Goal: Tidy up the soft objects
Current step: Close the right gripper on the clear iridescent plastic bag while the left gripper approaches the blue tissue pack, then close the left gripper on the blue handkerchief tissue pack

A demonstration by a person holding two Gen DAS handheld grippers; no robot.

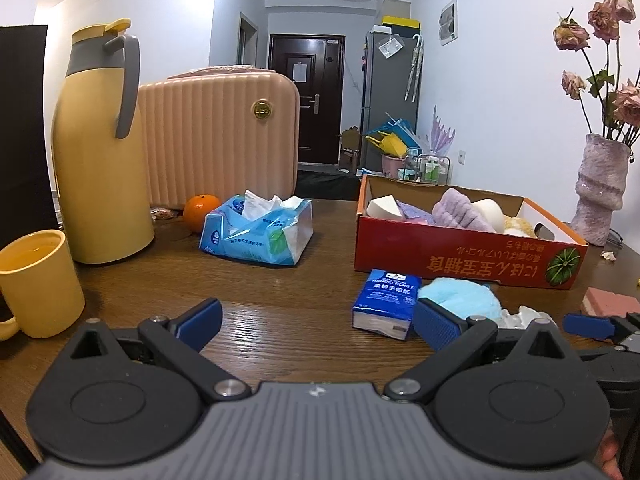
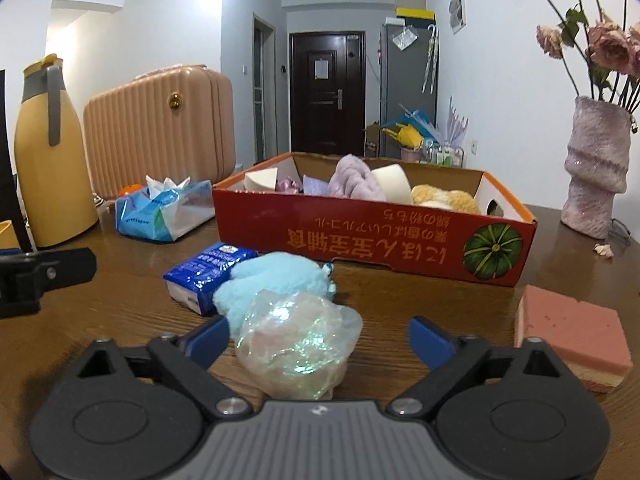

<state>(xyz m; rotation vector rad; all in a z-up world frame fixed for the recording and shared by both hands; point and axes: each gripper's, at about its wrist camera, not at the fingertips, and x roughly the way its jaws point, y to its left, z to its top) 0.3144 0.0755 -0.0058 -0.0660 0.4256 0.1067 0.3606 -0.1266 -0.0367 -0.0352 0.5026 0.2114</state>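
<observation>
Over at the left edge of the left wrist view sits a yellow ceramic mug [image 1: 38, 284], with a tall yellow thermos jug with a grey handle [image 1: 100, 152] right behind it and a ribbed peach hard-shell case [image 1: 220, 136] further back. Centre frame, an orange [image 1: 201, 212] touches a torn-open blue plastic tissue pack [image 1: 256, 230] on the dark wooden table [image 1: 280, 304]. The left gripper [image 1: 316, 322] hangs low over bare tabletop, jaws wide apart, nothing between them. Sliding right: a small blue pocket-tissue packet [image 1: 386, 304] lies against a fluffy light-blue plush [image 1: 460, 294], both just in front of the red cardboard box [image 1: 468, 256], which holds a lilac towel, foam pieces and a yellow fluffy item. In the right wrist view the right gripper [image 2: 320, 338] straddles a crinkled iridescent cellophane ball [image 2: 296, 344] at lower centre, its jaws apart; the left pad [image 2: 212, 338] sits at the wrap's edge, the right one clear. Far right, a pink sponge block [image 2: 572, 334] lies flat, and a lilac textured vase [image 2: 594, 176] of dried roses stands beyond.
</observation>
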